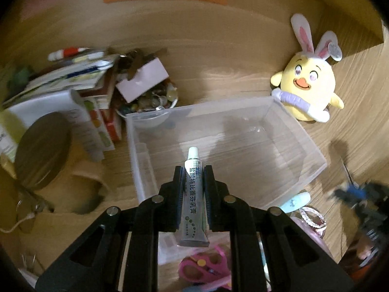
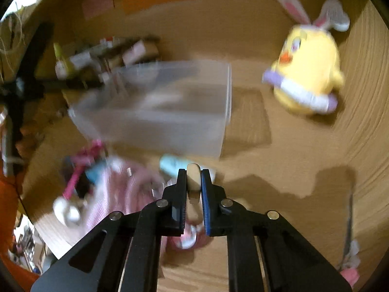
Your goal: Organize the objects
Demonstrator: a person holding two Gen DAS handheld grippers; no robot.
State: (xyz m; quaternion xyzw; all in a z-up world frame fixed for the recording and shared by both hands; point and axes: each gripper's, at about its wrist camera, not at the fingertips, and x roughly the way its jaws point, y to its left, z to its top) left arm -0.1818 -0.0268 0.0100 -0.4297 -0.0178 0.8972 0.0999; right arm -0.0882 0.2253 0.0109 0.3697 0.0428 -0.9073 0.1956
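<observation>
From the left wrist, the left claw (image 1: 193,170) pinches a slim, smooth ointment tube (image 1: 193,194) lengthwise, its white cap poised over the near rim of the clear plastic bin (image 1: 313,146), which looks empty; released too early, the slick tube could catch that rim and fall among the pink scissors (image 1: 206,267) below. From the right wrist, heavily blurred, the right claw (image 2: 193,172) is pressed on a small pale, rounded object (image 2: 193,177) above the wooden surface (image 2: 291,170), near the bin; its loose-looking hold may slip.
</observation>
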